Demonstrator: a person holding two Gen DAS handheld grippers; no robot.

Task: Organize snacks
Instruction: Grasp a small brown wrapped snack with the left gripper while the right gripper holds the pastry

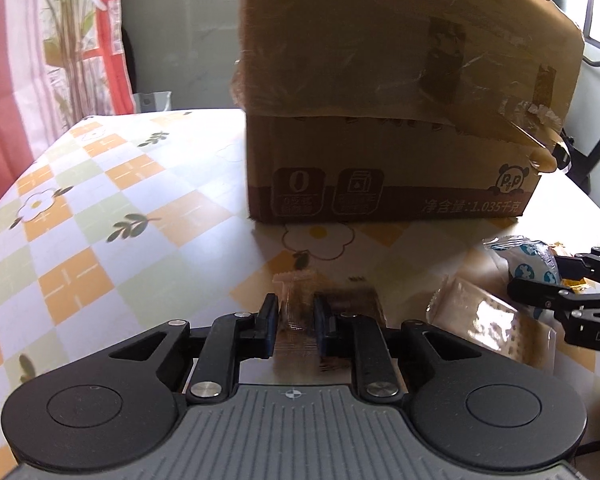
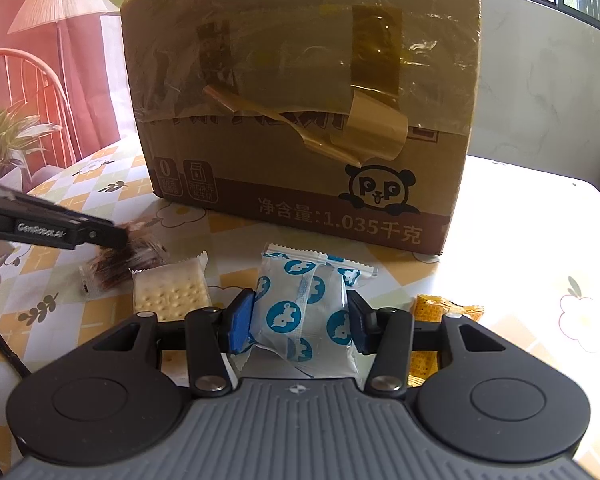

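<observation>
My left gripper (image 1: 296,316) is shut on a clear-wrapped brown snack (image 1: 300,320) low over the table; in the right wrist view it (image 2: 116,238) enters from the left with the brown snack (image 2: 118,264) at its tip. My right gripper (image 2: 300,320) is shut on a white packet with blue round prints (image 2: 304,304); in the left wrist view it (image 1: 540,280) comes in from the right with that packet (image 1: 528,260). A clear-wrapped cracker (image 2: 172,292) lies between the two snacks, also seen in the left wrist view (image 1: 484,316). An orange packet (image 2: 432,312) lies right of my right gripper.
A taped cardboard box (image 2: 300,120) with a panda logo stands just behind the snacks, flaps raised; it also fills the left wrist view (image 1: 388,120). The table carries a checked flower-print cloth (image 1: 100,240). A chair (image 2: 20,92) and plants stand at far left.
</observation>
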